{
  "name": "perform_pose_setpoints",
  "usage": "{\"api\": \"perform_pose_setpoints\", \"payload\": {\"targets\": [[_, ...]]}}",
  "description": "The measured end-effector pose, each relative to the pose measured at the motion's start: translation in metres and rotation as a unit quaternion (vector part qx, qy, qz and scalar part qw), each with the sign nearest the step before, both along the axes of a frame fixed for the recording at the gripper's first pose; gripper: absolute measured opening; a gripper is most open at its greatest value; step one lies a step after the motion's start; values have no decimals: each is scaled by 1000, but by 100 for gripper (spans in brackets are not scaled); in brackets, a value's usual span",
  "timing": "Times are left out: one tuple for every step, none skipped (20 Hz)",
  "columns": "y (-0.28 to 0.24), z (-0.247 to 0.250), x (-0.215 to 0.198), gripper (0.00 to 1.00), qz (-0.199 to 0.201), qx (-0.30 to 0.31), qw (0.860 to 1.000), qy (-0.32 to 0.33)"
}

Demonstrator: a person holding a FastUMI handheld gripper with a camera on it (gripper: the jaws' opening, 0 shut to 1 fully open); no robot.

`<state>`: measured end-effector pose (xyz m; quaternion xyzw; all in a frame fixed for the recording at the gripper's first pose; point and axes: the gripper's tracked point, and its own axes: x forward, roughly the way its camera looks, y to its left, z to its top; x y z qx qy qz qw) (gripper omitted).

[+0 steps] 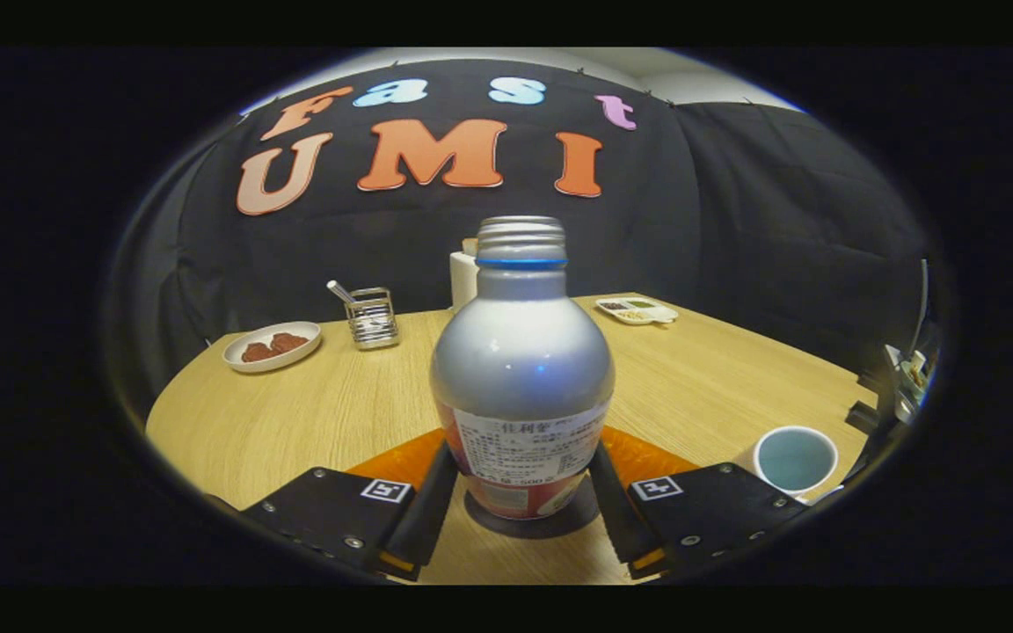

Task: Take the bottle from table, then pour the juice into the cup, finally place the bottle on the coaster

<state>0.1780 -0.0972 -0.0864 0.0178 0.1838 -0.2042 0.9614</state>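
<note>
Gripper view: bottle (521, 369) seen upright on table (295, 413), between fingers of gripper (521, 519), apparently clamped at base; contact judged, not certain. Cup (795, 459) right of bottle. Low grip: tipping or slipping risked when lifted.

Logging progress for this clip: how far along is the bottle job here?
Uncertain stage. The bottle stands upright between the gripper fingers, which flank its base, on a dark round coaster on the table. No cap on the bottle. The cup sits right; its contents are unclear. Either final placing, or start.
</note>
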Motion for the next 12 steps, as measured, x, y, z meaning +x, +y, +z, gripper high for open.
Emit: {"api": "perform_pose_setpoints", "payload": {"targets": [[0,-2,1,76,0,-4,1000,1],[1,-2,0,76,1,-7,1000,2],[1,-3,2,76,1,-9,1000,3],[1,-3,2,76,0,-10,1000,3],[1,-5,3,76,0,-7,1000,3],[2,-5,4,77,2,-3,1000,1],[2,-7,4,78,0,2,1000,0],[2,-8,4,79,-2,4,1000,-4],[1,-7,3,79,-7,6,1000,-4],[-2,-8,3,81,-10,6,1000,-4],[-2,-6,3,83,-11,7,1000,-7],[-2,-5,2,89,-12,9,1000,-10]]}}
